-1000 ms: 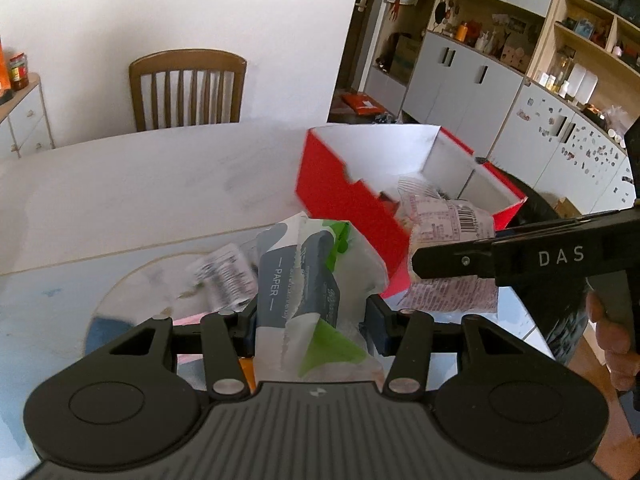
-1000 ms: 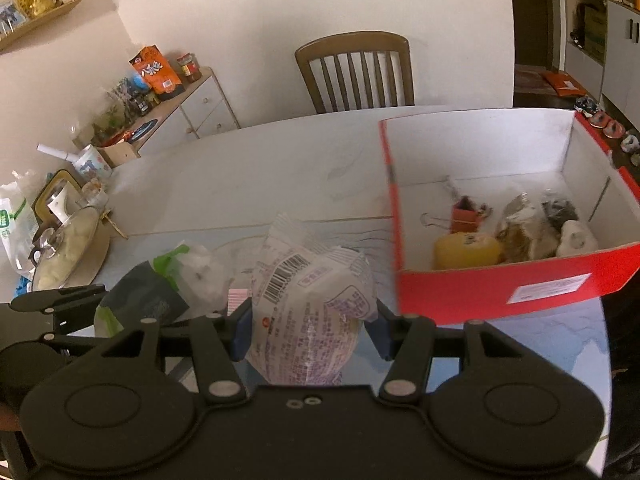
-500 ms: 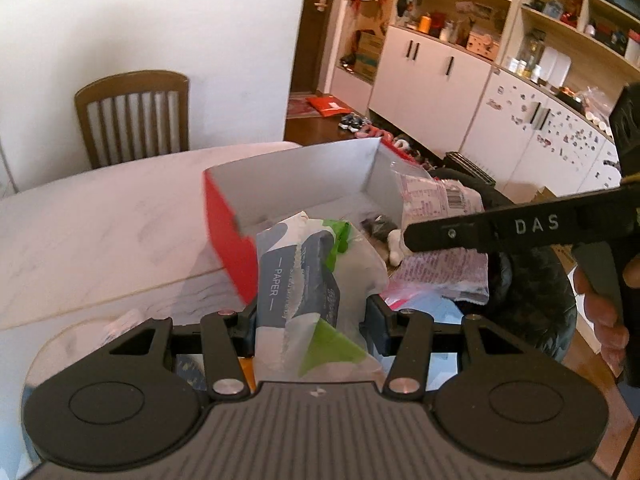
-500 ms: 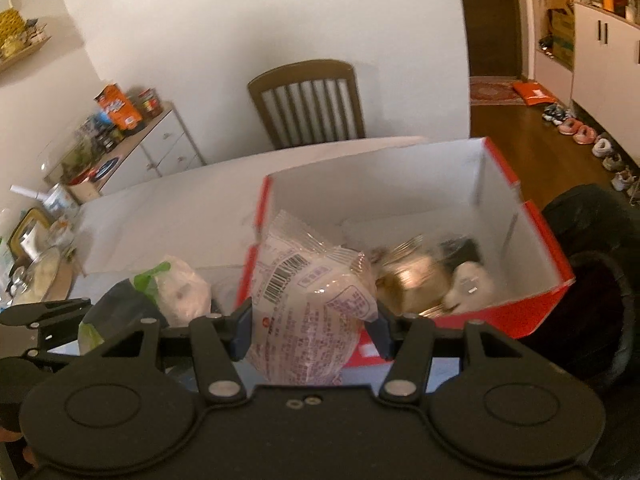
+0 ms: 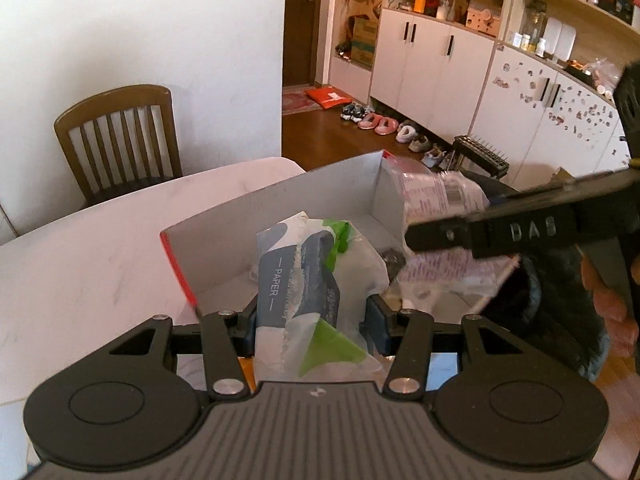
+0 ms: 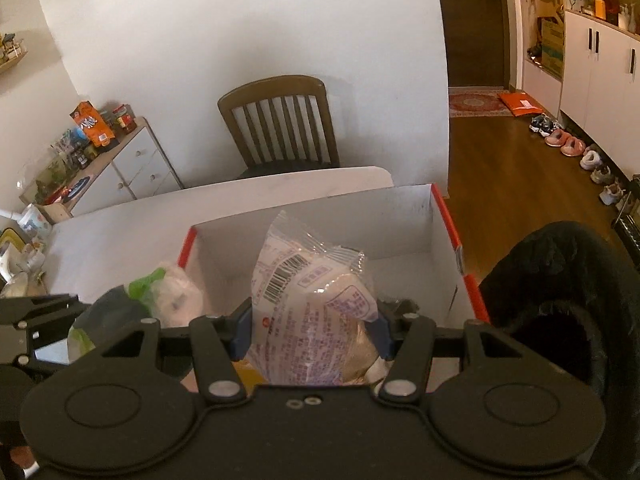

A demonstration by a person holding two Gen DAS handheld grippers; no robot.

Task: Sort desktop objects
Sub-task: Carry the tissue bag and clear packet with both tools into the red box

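Both grippers are up over the box [image 5: 332, 196] now, red outside, pale grey inside, sitting at the far right corner of the white table [image 5: 88, 252]. The left gripper [image 5: 310, 316] is clenched on a tissue pack [image 5: 308, 288], white, slate-blue and green with "PAPER" readable down its side; the rest of the print is too smeared to read, and the pack's lower end is cut off behind the gripper body. It hangs over the near left part of the box, hiding most of the floor beneath. The right gripper [image 6: 312, 320] grips a clear snack packet [image 6: 312, 312] with a barcode and pink print, something pale and rounded inside, hard to make out. From the left wrist view that same packet shows at the box's right wall, half covered by the right gripper's black finger [image 5: 480, 228] marked "DAS". Down in the box only scraps show: a dark lump [image 5: 394, 258] and some pale bits, none identifiable. In the right wrist view the packet blocks the box's middle, the near wall is hidden behind the gripper, and a yellowish patch under it cannot be named. A wooden chair [image 6: 280, 124] stands past the table's far edge. A black furry shape [image 6: 560, 292] sits right of the box, cut off by the frame.
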